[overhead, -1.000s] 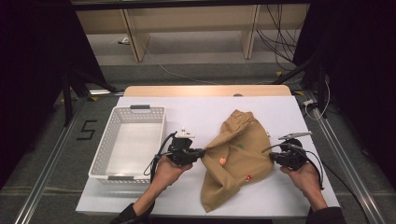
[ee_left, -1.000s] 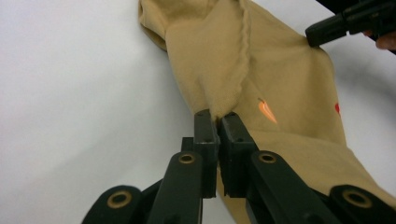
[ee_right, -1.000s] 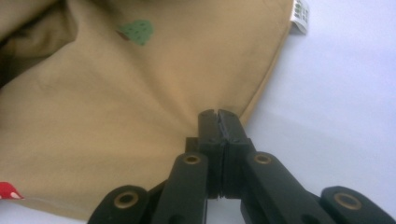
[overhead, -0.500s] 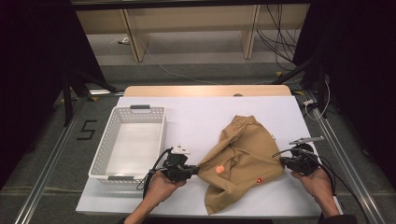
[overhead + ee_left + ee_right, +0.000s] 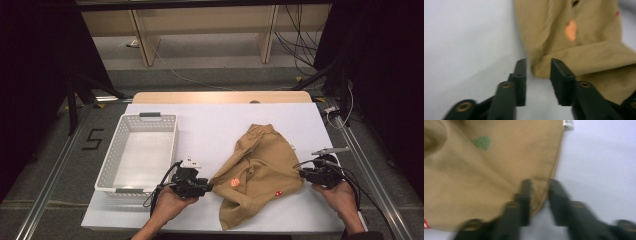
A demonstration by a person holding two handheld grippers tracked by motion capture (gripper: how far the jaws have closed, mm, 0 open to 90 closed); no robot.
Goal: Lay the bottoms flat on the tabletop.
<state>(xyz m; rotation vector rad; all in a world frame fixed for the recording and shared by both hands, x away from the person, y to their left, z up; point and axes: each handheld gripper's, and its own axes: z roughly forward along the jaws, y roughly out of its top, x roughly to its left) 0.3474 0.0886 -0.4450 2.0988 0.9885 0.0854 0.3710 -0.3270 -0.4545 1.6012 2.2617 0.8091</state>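
Garment (image 5: 260,170) between both hand-held grippers

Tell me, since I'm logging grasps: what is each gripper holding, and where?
Nothing: both have just been opening. The left gripper and right gripper straddle opposite edges of the tan garment.

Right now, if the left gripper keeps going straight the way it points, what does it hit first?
Probably the tan garment: the left gripper has its open jaws at its folded corner.
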